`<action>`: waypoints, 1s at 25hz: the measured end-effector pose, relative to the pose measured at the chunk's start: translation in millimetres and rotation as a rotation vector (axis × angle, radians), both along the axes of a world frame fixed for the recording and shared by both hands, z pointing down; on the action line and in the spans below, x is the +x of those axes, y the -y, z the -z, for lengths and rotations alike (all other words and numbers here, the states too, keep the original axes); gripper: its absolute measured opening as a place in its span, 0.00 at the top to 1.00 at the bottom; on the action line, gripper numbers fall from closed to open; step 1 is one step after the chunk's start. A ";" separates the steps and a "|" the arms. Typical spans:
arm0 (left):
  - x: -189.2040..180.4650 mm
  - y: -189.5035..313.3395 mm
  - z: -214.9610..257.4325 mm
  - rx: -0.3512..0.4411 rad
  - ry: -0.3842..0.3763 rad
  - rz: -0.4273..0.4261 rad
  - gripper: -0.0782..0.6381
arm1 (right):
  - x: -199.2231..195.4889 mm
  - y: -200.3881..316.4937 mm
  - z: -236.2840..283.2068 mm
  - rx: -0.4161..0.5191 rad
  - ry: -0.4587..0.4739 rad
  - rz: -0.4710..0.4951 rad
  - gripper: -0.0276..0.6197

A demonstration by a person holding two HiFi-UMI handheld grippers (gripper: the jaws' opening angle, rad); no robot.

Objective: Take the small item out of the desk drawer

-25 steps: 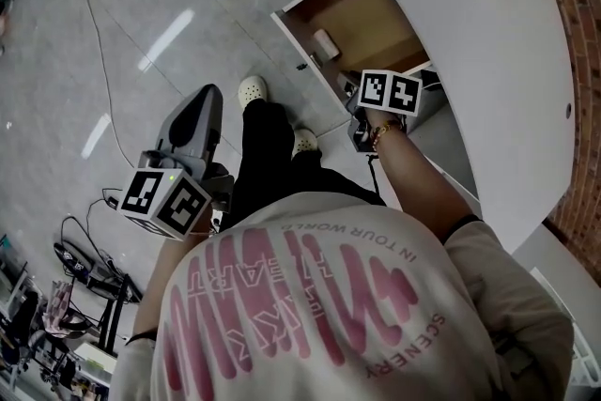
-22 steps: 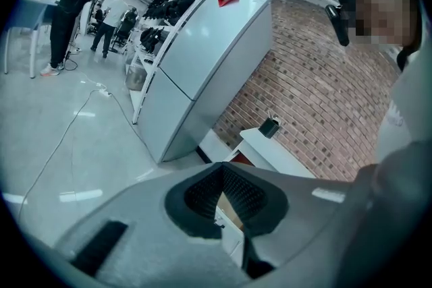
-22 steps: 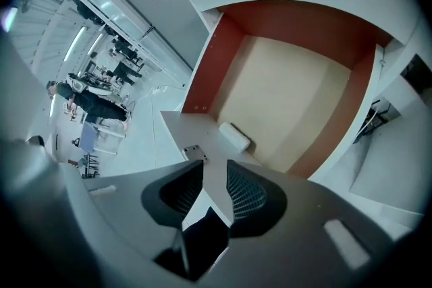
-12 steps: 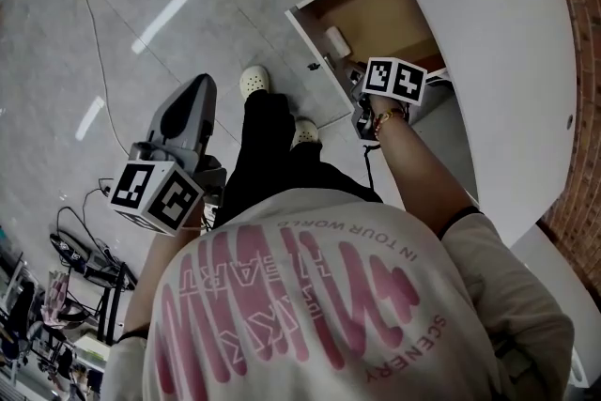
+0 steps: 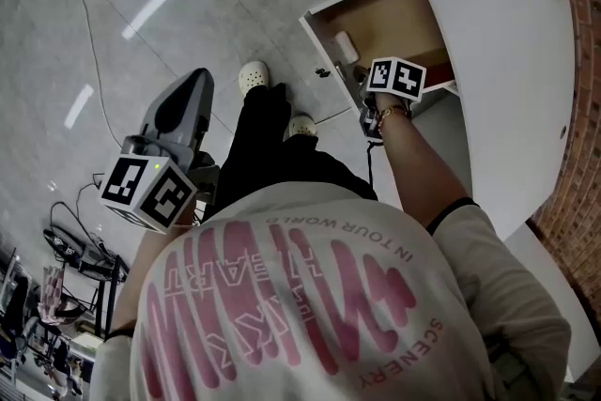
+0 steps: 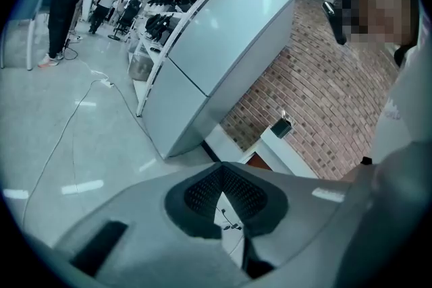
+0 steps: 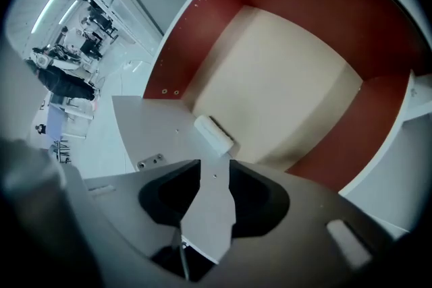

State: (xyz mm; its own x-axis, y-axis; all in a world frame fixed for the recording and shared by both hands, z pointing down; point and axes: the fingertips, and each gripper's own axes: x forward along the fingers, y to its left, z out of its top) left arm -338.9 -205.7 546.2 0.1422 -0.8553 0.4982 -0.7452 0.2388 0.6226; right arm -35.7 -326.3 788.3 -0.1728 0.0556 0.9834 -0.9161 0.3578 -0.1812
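Right hand-held gripper: jaws apart and just been opening, nothing between the pads, pointing down over the drawer's front edge.
Small white item: lying on the bottom of the open desk drawer, against its front wall, just beyond the jaws.
Left hand-held gripper: jaw tips together, empty, held well away from the drawer.

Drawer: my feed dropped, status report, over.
Right hand-held gripper open, jaws just opening, empty, over open drawer. Left hand-held gripper shut, empty. Small white item against drawer's front wall, untouched. Path clear.
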 end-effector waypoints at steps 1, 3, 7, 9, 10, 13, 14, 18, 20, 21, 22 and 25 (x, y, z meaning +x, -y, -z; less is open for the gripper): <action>-0.8 1.6 -1.5 -0.001 -0.005 -0.011 0.89 | 2.9 1.5 -1.4 -0.003 -0.017 -0.003 0.73; 0.1 2.7 -6.4 -0.006 -0.014 -0.039 0.89 | 4.8 4.9 -2.7 -0.004 -0.030 -0.024 0.73; 1.6 3.3 -15.7 -0.018 -0.037 -0.044 0.89 | -5.3 8.8 -5.0 -0.010 0.002 -0.054 0.71; 3.8 3.4 -17.1 -0.021 -0.047 -0.040 0.89 | -7.8 8.2 -6.4 -0.016 0.000 -0.029 0.70; 5.6 3.1 -18.0 -0.022 -0.049 -0.039 0.89 | -8.4 8.1 -7.6 -0.019 -0.003 -0.014 0.70; 11.3 -2.9 -25.1 -0.036 -0.048 -0.017 0.89 | -11.0 4.7 -14.6 -0.033 -0.002 0.044 0.68; 13.5 -6.7 -27.9 -0.043 -0.047 0.003 0.89 | -10.5 2.2 -18.1 -0.038 -0.003 0.073 0.68; 24.4 -22.1 -35.4 -0.056 -0.052 0.099 0.89 | -1.0 -1.2 -32.9 -0.048 -0.033 0.188 0.66; 33.9 -29.6 -40.8 -0.069 -0.060 0.124 0.89 | -0.1 1.5 -37.7 -0.058 -0.038 0.230 0.65; 39.5 -33.2 -42.7 -0.076 -0.063 0.132 0.89 | -0.4 2.3 -39.2 -0.062 -0.038 0.249 0.65; 44.7 -35.8 -43.4 -0.080 -0.065 0.139 0.89 | -0.7 3.3 -40.5 -0.065 -0.038 0.269 0.65; 56.2 -37.6 -40.5 -0.072 -0.063 0.172 0.89 | -0.8 8.9 -44.1 -0.070 -0.034 0.310 0.64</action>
State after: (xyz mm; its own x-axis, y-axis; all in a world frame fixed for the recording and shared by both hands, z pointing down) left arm -282.7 -168.0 586.7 0.0297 -0.8321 0.5538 -0.6492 0.4052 0.6437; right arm -36.6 -335.1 832.4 -0.1037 0.1685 0.9802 -0.7711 0.6089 -0.1863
